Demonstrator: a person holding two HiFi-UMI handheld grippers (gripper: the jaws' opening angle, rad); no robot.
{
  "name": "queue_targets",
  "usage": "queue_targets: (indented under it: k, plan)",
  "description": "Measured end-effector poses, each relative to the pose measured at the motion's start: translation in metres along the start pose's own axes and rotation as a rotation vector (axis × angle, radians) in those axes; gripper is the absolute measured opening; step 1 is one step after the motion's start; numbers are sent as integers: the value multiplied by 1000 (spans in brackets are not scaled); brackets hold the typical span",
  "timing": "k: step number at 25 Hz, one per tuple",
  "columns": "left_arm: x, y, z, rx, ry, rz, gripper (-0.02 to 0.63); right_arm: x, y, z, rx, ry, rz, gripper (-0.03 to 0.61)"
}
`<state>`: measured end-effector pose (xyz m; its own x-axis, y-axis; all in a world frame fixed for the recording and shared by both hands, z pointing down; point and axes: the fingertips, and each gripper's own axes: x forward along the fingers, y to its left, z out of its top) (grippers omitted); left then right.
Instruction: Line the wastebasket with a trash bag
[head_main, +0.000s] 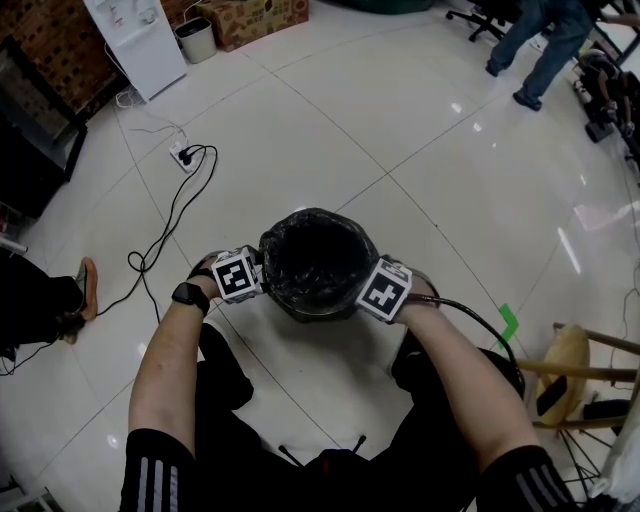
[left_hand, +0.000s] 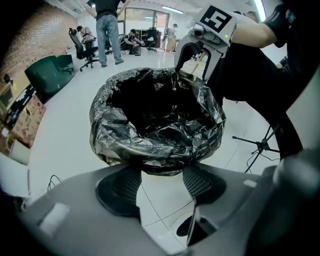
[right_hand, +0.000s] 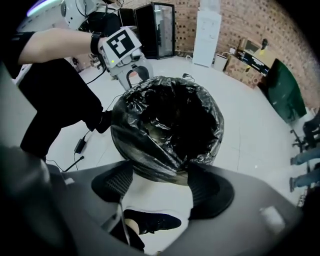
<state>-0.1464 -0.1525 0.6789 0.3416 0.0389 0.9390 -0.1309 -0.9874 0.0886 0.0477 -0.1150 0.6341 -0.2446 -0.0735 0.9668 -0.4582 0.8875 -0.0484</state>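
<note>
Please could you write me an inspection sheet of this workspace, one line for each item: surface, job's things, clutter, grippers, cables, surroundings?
Surface: white tiled floor, glossy, no spill seen.
Job's things: black trash bag open, its edge folded over the rim of the wastebasket, which is mostly covered.
Clutter: green tape mark on the floor.
Grippers: left gripper and right gripper at opposite sides of the rim, jaws apart on both.
Cables: black cable runs to a power strip; another cable leaves the right gripper.
Surroundings: white appliance, cardboard box, person walking, wooden stool.
</note>
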Motion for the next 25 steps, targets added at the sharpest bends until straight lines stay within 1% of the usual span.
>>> queue_targets:
  k: [3, 5, 7, 9, 11, 14, 16, 19, 21, 23, 25]
  plan:
    - [5, 1, -5, -12, 14, 5, 253, 2, -1, -4, 55, 10, 2, 354]
    - [6, 1, -4, -18, 5, 6, 253, 7, 2, -16, 100, 59, 26, 354]
    - [7, 1, -7, -25, 14, 8, 253, 14, 9, -25, 159, 79, 64, 354]
    - [7, 0, -8, -32, 11, 10, 253, 22, 15, -26, 213, 57, 91, 356]
    - [7, -2, -3, -35, -11, 8, 253, 30, 21, -24, 236, 36, 103, 357]
    - [10, -2, -5, -42, -9, 15, 253, 41, 35, -29, 219, 74, 129, 357]
    - [12, -1, -8, -42, 6, 24, 253, 46, 45, -31, 181, 97, 137, 357]
    - [13, -1, -9, -41, 8, 29, 253, 49, 43, -28, 119, 100, 116, 357]
    - [15, -3, -7, -43, -2, 23, 253, 47, 38, -31, 84, 122, 104, 357]
    - [16, -3, -8, -46, -1, 23, 253, 41, 40, -35, 49, 157, 142, 357]
    - [14, -2, -11, -49, 4, 28, 253, 31, 45, -40, 41, 192, 204, 357]
